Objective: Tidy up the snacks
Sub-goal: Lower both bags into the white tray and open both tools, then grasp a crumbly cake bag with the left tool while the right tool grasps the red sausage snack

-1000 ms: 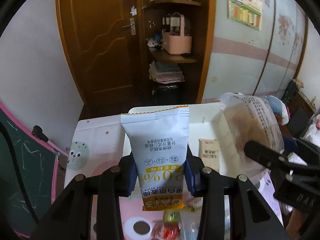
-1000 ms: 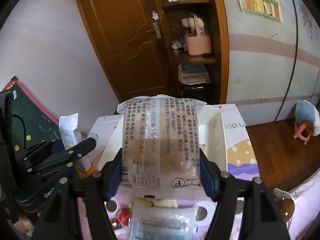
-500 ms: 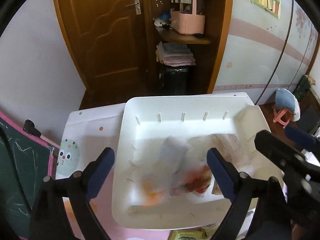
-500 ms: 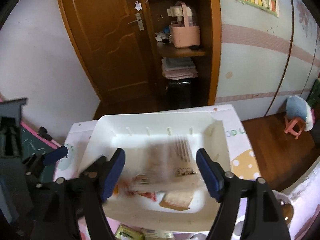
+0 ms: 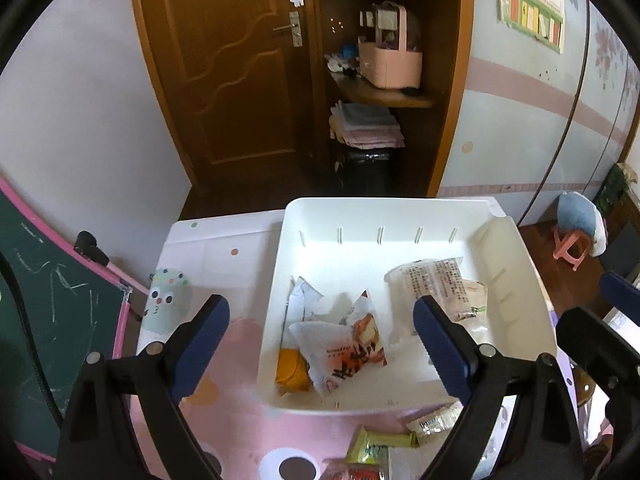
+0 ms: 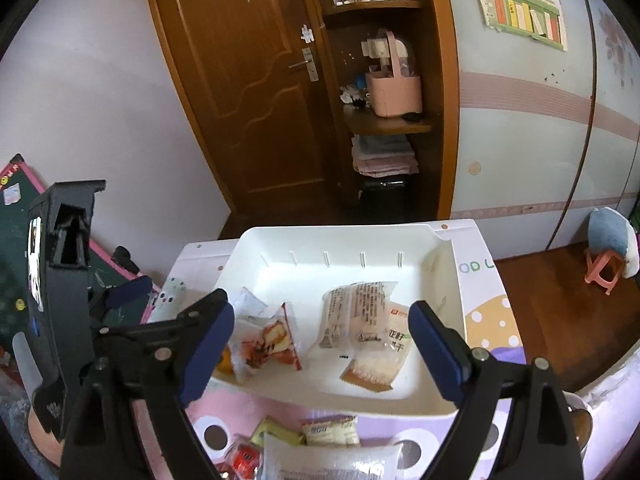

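A white bin (image 5: 400, 208) stands on the patterned table. In it lie a white stick packet (image 5: 304, 304), partly under a cake packet (image 5: 344, 352), and a clear printed bread packet (image 5: 432, 280). My left gripper (image 5: 320, 308) hangs open above the bin's near left part with nothing between its fingers. From the right wrist view the bin (image 6: 340, 232) holds the bread packet (image 6: 356, 308), the cake packet (image 6: 264, 340) and a biscuit packet (image 6: 380, 360). The jaws of my right gripper (image 6: 320, 308) are opening, with nothing between them, above the bin's near edge.
Several loose snack packets (image 5: 376, 440) lie on the table in front of the bin, among them a large clear packet (image 6: 332, 464). A green chalkboard (image 5: 48, 304) leans at the left. A pink stool (image 5: 572, 244) stands on the floor at the right, a brown door and shelf behind.
Both grippers let go of their packets: the white stick packet and the clear bread packet now lie in the bin. Both jaws went from gripping to wide apart.
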Demonstrator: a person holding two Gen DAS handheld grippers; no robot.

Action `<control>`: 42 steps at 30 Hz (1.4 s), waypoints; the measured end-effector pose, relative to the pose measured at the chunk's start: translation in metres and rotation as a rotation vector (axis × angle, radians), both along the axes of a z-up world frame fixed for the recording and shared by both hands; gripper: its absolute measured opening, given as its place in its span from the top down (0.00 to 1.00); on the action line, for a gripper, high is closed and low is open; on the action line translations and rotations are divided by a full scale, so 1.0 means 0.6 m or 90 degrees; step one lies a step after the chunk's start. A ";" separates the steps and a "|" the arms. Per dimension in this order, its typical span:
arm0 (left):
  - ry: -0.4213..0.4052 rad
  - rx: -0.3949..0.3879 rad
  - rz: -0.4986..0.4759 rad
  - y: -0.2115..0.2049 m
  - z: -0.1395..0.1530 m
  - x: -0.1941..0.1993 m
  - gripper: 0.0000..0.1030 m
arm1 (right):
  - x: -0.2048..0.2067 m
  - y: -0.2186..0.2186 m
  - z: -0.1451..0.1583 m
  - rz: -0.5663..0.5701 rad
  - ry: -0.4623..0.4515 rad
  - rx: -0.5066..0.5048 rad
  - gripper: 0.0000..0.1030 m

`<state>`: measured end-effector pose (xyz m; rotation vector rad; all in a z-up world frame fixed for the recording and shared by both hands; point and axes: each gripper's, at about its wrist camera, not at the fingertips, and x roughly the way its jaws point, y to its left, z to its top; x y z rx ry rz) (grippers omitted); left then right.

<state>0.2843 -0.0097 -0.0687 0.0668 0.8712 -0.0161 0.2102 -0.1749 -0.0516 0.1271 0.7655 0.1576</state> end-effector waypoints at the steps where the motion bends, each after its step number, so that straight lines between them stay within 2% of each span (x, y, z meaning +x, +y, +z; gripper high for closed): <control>1: -0.004 -0.001 0.001 0.002 0.008 -0.009 0.10 | -0.009 -0.001 0.006 0.001 -0.001 0.003 0.13; 12: -0.048 -0.019 -0.015 0.016 0.102 -0.132 0.10 | -0.098 0.005 0.070 0.032 -0.038 -0.012 0.13; 16: -0.061 -0.022 -0.025 0.024 0.126 -0.187 0.10 | -0.144 0.000 0.087 0.069 -0.041 -0.012 0.13; 22: -0.061 -0.038 -0.058 0.046 0.127 -0.279 0.09 | -0.219 -0.035 0.089 0.081 -0.033 -0.044 0.13; 28: -0.028 -0.037 -0.081 0.068 0.064 -0.348 0.08 | -0.262 -0.072 0.042 0.057 0.012 -0.051 0.13; 35: 0.063 -0.040 -0.090 0.087 -0.057 -0.380 0.08 | -0.291 -0.112 -0.077 0.017 0.118 -0.056 0.13; 39: 0.103 -0.018 -0.158 0.070 -0.119 -0.403 0.08 | -0.303 -0.145 -0.139 -0.023 0.172 -0.065 0.14; 42: 0.100 0.044 -0.229 0.038 -0.148 -0.419 0.08 | -0.306 -0.168 -0.181 -0.048 0.208 -0.065 0.15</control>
